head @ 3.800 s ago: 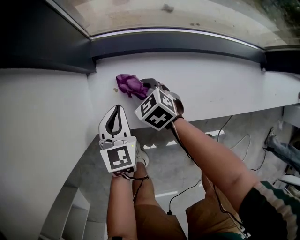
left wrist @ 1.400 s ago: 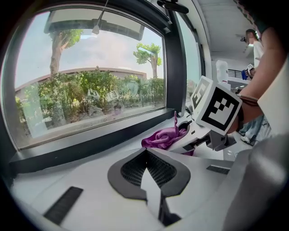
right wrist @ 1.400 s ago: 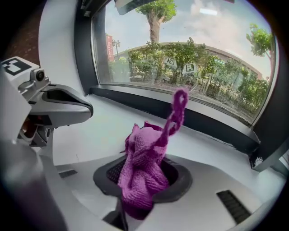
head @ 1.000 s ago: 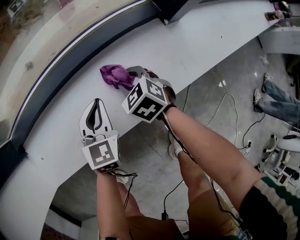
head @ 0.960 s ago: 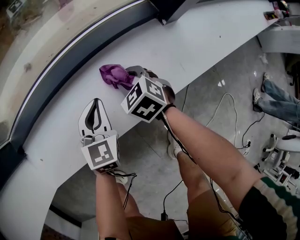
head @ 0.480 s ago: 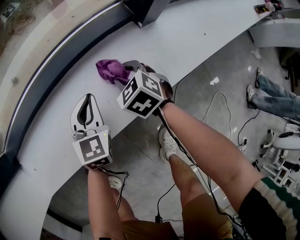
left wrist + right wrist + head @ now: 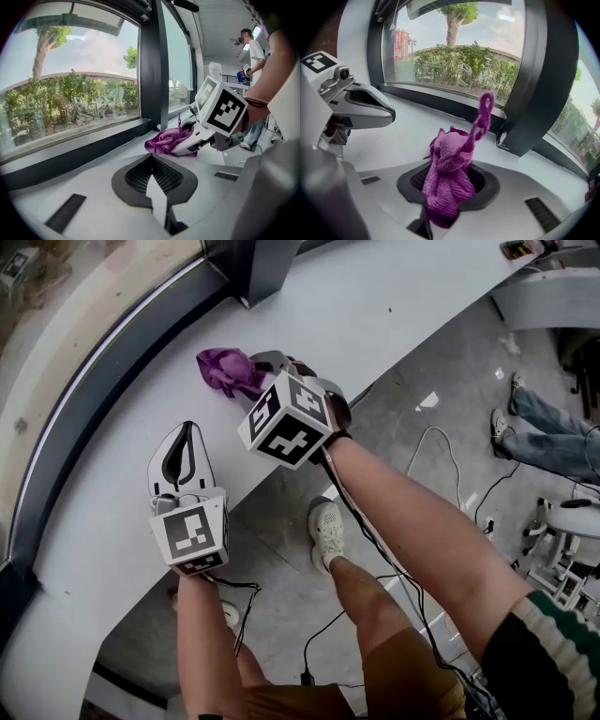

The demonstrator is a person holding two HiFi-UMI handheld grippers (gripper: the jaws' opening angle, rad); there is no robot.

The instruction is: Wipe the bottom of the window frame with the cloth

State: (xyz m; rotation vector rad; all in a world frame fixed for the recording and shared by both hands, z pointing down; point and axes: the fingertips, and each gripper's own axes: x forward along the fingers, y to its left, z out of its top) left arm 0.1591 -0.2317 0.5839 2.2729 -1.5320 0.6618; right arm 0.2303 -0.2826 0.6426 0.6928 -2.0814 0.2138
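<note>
The right claw (image 7: 449,194) is clenched on a purple cloth (image 7: 450,171). The terry is bunched between its jaws, and one twisted corner sticks up above them. The claw sits low over the white window sill surface (image 7: 394,296), and the loose end of the cloth lies on that surface just ahead of its tips.

Past the cloth runs the dark bottom rail of the window frame (image 7: 112,381), near the cloth but apart from it. A dark upright post (image 7: 534,84) stands ahead of the right claw and to its right. The left claw (image 7: 151,157) is over the same surface, to the left of the right one and a little behind it. Its jaws are closed tip to tip with nothing between them. Through the glass ahead of both claws there are trees and shrubs (image 7: 70,93).

Behind the claws the sill edge drops away to a grey polished floor (image 7: 281,559), where cables (image 7: 441,442) trail. The holder's white shoe (image 7: 325,529) shows below the right forearm. Well off to the right of the right claw are another person's legs in jeans (image 7: 548,432) and a white wheeled chair base (image 7: 562,563). In the left gripper view a person in a pale shirt (image 7: 257,49) stands beyond the right claw's marker cube (image 7: 220,108).
</note>
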